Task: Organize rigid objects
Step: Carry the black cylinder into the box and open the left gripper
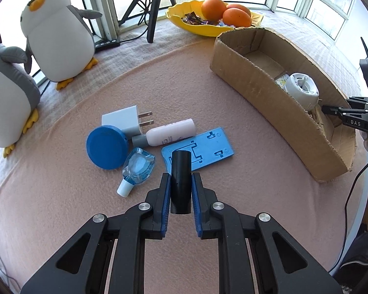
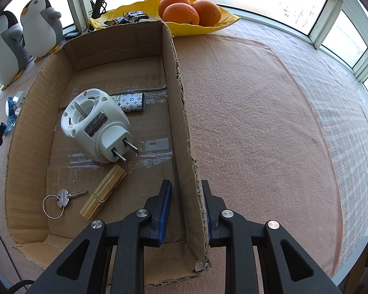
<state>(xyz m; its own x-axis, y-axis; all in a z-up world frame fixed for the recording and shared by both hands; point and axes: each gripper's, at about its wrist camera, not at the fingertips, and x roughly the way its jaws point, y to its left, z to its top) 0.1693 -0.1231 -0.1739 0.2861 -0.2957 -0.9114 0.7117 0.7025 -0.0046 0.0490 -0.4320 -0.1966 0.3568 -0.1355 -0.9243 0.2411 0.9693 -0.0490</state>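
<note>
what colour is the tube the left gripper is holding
Plain black, no visible label. The tube shows best in the left wrist view, clamped between the blue pads of the left gripper.

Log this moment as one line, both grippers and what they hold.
left gripper: shut on black tube, above pink mat | right gripper: shut on cardboard box wall

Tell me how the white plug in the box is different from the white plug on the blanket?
The white plug in the box is round and bulky with a hole on top; the white plug on the blanket is a small plain cube. The round one lies inside the cardboard box; the cube lies outside, touching the blue disc. Both are white with two metal prongs.
</note>
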